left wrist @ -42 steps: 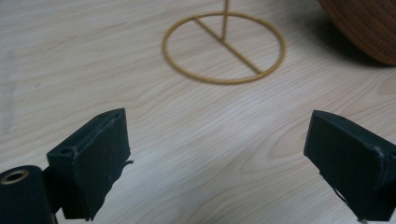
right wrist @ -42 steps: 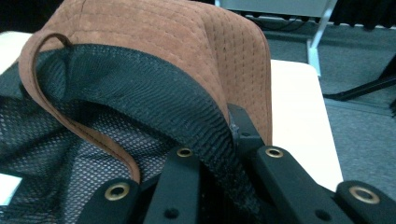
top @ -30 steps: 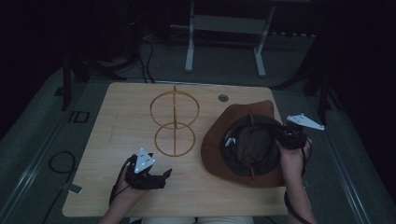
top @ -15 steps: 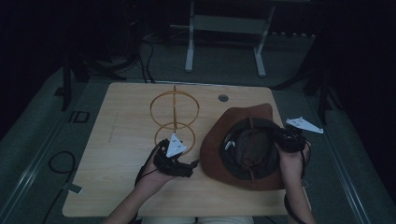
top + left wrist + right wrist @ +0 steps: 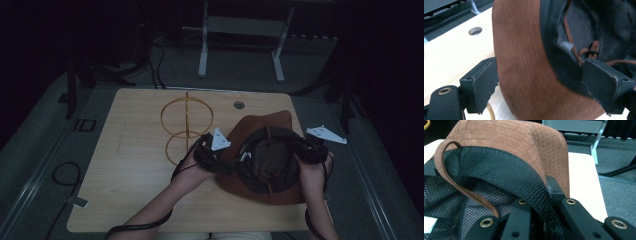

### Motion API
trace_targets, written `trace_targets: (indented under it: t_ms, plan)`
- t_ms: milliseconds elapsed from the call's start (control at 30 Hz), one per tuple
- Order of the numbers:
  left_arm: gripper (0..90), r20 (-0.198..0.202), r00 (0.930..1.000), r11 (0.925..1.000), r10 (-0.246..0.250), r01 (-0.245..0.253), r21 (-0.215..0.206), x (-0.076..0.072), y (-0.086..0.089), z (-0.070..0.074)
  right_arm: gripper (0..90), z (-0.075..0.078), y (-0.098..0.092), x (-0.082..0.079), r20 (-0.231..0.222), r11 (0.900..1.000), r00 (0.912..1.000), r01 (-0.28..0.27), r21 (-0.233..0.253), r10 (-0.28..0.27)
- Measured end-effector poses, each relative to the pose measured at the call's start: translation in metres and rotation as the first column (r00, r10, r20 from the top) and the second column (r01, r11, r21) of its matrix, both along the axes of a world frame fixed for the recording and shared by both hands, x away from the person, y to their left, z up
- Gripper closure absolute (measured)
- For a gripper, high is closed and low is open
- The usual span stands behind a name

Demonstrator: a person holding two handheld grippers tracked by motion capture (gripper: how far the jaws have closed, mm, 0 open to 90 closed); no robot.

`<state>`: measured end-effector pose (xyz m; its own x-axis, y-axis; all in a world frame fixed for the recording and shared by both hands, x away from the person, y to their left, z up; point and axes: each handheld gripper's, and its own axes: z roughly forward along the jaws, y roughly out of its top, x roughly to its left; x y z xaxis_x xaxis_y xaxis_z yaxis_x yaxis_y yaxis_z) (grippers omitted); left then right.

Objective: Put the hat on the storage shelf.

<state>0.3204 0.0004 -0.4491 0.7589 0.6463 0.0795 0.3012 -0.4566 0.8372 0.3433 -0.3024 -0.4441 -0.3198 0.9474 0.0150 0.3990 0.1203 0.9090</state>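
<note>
Gripping a brown hat (image 5: 260,150) from 2 sides is the step in hand. The hat lies upside down on the tabletop (image 5: 130,165), its dark mesh lining facing up and its brim spread beneath. The right tongs (image 5: 309,149) are closed on the hat's dark inner band at its right edge; the right gripper view shows the band (image 5: 531,182) running down between the jaws. The left tongs (image 5: 212,155) stand wide, with the brown brim (image 5: 524,62) between the 2 jaws, 1 on the outer side and 1 over the dark band; neither jaw appears to press yet.

To do the step well, the left tongs should likely close on brim and band together, opposite the right tongs, so that the soft hat lifts level rather than folding. The loose brown cord (image 5: 576,50) inside the hat is best kept out of the jaws.

Just beyond the left tongs stands a wire stand (image 5: 186,127) of 2 rings on an upright rod, touching or nearly touching the gripper; a careless swing could knock it. A round hole (image 5: 239,105) in the tabletop lies farther off.
</note>
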Motion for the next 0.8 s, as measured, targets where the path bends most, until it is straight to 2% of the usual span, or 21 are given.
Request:
trace_targets:
  t_ms: [133,300,533,667,733,800]
  plan:
    - [14.5,0.012,0.9999,0.9999,-0.004,0.003,0.014,0.008,-0.014,0.006,84.0,0.002,0.0,-0.001,0.003,1.0,1.0,0.001,0.0,-0.001]
    - [14.7,0.007,1.0,0.9993,-0.001,0.0,0.036,0.02,-0.03,0.01,83.9,0.002,-0.002,-0.002,0.001,1.0,1.0,0.002,0.016,-0.002]
    - [17.3,0.002,0.9997,0.9973,0.023,-0.023,0.07,0.037,-0.052,0.009,83.9,0.003,-0.002,-0.003,0.006,1.0,1.0,0.006,0.022,-0.007]
    - [24.0,0.005,0.9993,0.9938,0.038,-0.038,0.105,0.044,-0.063,0.008,83.9,0.004,-0.001,-0.006,0.013,1.0,0.9999,-0.001,0.02,0.001]
    - [26.1,-0.007,0.9985,0.9913,0.054,-0.053,0.12,0.047,-0.067,0.005,83.9,0.004,-0.001,-0.007,0.015,1.0,0.9999,-0.004,0.023,0.004]
    - [31.8,-0.006,0.9979,0.99,0.064,-0.062,0.127,0.047,-0.068,0.004,83.9,0.004,0.0,-0.008,0.015,1.0,0.9999,-0.008,0.025,0.007]
